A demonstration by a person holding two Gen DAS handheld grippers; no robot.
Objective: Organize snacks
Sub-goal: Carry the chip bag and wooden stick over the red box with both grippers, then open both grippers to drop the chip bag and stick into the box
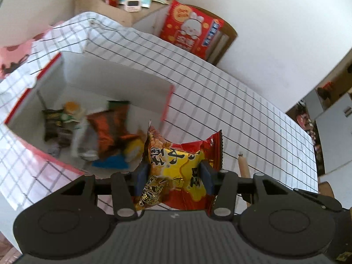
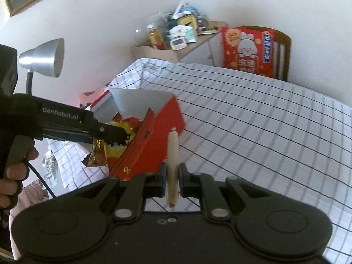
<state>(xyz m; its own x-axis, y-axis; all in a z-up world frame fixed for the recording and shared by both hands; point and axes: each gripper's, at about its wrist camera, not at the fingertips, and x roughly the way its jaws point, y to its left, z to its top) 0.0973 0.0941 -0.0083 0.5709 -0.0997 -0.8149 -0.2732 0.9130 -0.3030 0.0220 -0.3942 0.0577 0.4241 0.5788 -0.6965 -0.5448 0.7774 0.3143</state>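
Note:
My left gripper [image 1: 173, 175] is shut on a yellow and red snack packet [image 1: 176, 160], held in the air just right of an open red box [image 1: 35, 81] with white inner walls. Several snacks [image 1: 105, 132] lie blurred on the box floor. From the right wrist view the left gripper [image 2: 116, 138] shows from the side, with the snack packet [image 2: 103, 154] hanging at the near corner of the red box [image 2: 158, 127]. My right gripper [image 2: 172, 182] is shut on a thin beige sausage stick [image 2: 172, 154] that points up and away. The sausage stick [image 1: 243, 165] also shows at the left wrist view's lower right.
A white tablecloth with a dark grid [image 2: 264, 121] covers the table. A big red snack bag [image 2: 248, 50] leans on a wooden chair behind it. A cluttered side cabinet [image 2: 176, 41] stands by the wall, and a silver desk lamp [image 2: 41, 59] at the left.

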